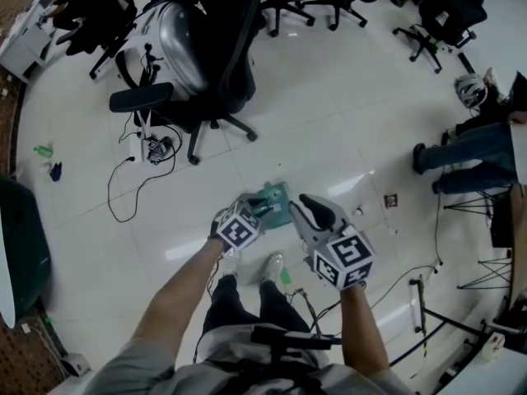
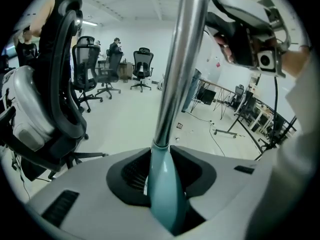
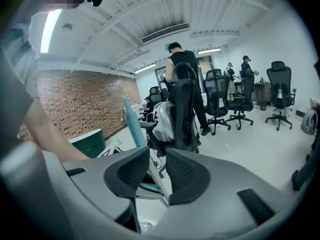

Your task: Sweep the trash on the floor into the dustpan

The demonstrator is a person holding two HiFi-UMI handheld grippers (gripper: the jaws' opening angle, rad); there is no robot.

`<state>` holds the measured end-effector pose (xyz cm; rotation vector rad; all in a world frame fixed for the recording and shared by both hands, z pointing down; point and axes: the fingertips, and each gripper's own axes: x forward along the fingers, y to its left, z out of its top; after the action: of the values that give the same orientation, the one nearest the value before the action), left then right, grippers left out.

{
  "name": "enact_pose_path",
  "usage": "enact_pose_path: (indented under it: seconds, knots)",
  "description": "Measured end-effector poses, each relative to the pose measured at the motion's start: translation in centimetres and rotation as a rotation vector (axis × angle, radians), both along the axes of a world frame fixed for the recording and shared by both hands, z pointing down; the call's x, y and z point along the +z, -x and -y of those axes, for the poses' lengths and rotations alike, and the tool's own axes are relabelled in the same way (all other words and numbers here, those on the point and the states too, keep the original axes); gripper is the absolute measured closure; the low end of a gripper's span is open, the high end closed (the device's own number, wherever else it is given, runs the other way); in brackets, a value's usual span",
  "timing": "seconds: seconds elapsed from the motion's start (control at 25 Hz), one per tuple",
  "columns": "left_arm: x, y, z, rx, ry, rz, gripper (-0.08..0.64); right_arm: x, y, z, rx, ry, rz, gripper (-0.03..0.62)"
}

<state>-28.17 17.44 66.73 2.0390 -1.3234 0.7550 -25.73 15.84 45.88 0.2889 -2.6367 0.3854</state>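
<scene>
Left gripper (image 1: 257, 212): clenched on the teal handle (image 2: 162, 184), which fills the gap between both dark pads; a bare metal pole (image 2: 182, 59) rises from that teal section toward the ceiling. Right gripper (image 1: 311, 208): released, pads standing apart with nothing pressed between them (a pale rod and a teal strip show through the gap, but they lie beyond the pads and which tool they belong to cannot be told). Dustpan (image 1: 276, 202): teal, on the pale tiled floor (image 1: 329, 122), just ahead of the person's shoes (image 1: 273, 266), between the two grippers and touching or nearly touching the left one's tip. Trash: one small dark square scrap (image 1: 390, 199) and a pale fleck (image 1: 358, 211) lie on the tiles to the right of the dustpan, both apart from it and outside it. Surroundings: a black office chair (image 1: 206, 64) stands further ahead on the left, a black cable (image 1: 136, 183) loops on the floor near its base, and a seated person's legs (image 1: 461, 163) occupy the right edge, well apart from the work area.
</scene>
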Motion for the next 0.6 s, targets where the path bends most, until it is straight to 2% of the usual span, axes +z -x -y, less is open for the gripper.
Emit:
enact_pose_path:
  seconds: [0.08, 0.2, 0.4, 0.6]
  knots:
    - [0.0, 0.0, -0.1, 0.001, -0.002, 0.001, 0.453, 0.2, 0.6, -0.5, -0.043, 0.015, 0.012, 0.484]
    - [0.1, 0.0, 0.0, 0.002, -0.006, -0.006, 0.453, 0.6, 2.1, -1.5, -0.113, 0.025, 0.023, 0.423]
    - [0.2, 0.2, -0.2, -0.009, 0.013, -0.01, 0.451, 1.2, 4.3, -2.0, -0.159, 0.039, 0.037, 0.42]
    - [0.1, 0.2, 0.1, -0.007, -0.004, -0.007, 0.451, 1.6, 6.1, -2.1, -0.186, 0.034, 0.049, 0.42]
